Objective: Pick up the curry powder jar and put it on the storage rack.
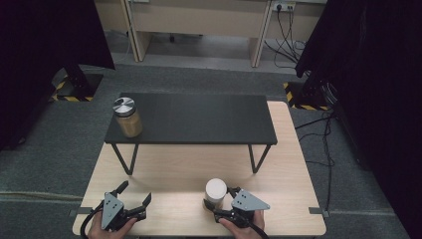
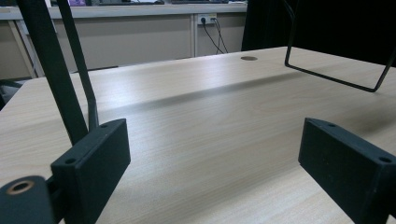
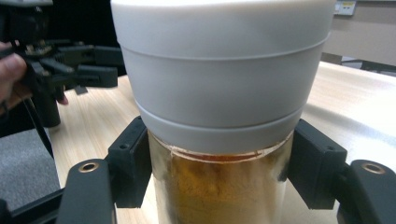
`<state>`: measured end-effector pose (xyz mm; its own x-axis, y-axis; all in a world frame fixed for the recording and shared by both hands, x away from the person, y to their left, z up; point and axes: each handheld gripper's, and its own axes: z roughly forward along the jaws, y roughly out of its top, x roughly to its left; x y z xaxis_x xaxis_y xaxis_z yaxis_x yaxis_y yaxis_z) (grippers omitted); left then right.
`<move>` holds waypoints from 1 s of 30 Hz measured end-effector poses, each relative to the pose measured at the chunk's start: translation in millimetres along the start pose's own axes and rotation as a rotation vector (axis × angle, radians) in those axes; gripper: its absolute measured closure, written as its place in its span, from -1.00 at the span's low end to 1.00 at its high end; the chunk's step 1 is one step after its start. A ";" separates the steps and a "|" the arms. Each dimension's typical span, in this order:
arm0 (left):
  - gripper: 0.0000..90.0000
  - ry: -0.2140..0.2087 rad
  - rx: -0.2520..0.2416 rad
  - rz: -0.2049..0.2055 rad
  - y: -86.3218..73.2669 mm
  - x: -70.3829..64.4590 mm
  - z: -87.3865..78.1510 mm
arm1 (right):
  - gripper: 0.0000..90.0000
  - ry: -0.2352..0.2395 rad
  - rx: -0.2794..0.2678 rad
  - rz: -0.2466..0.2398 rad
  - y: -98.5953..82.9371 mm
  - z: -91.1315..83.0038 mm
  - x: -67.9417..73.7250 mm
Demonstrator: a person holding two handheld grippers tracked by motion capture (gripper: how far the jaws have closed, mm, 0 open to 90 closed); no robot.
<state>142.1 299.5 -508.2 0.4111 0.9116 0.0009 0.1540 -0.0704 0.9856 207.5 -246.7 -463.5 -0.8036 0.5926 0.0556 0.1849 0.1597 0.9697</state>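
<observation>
Right tool level, clamping white-lidded jar; left tool agape

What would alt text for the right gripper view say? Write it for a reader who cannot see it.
A glass jar of amber-brown powder with a tall white lid stands between the right gripper's two black jaws, which close on its sides. Behind, at left, a hand holds the left gripper over the pale wooden table.

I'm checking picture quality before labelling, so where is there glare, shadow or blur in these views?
High view: dim, black at both sides, jar with the white lid clear. Left gripper view: a soft shadow band crosses the table, sheen behind it. Right gripper view: the near jar is sharp, the room behind soft.
</observation>
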 end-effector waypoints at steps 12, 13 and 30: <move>-0.81 0.003 -0.006 0.001 0.8 0.2 -0.9 | -0.27 -0.021 -0.015 -0.026 33.6 -15.9 -3.4; -0.82 0.004 -0.007 0.002 0.9 0.2 -1.1 | -0.27 -0.021 -0.017 -0.027 36.6 -16.9 -3.5; -0.81 -0.001 -0.008 0.001 1.8 -0.4 -1.2 | -0.27 -0.008 -0.059 -0.063 82.8 -25.6 -6.1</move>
<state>141.1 299.5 -506.2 0.4124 0.9110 0.0020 0.1464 -0.0685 0.9868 213.2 -257.4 -377.4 -0.8078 0.5893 -0.0081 0.1000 0.1505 0.9835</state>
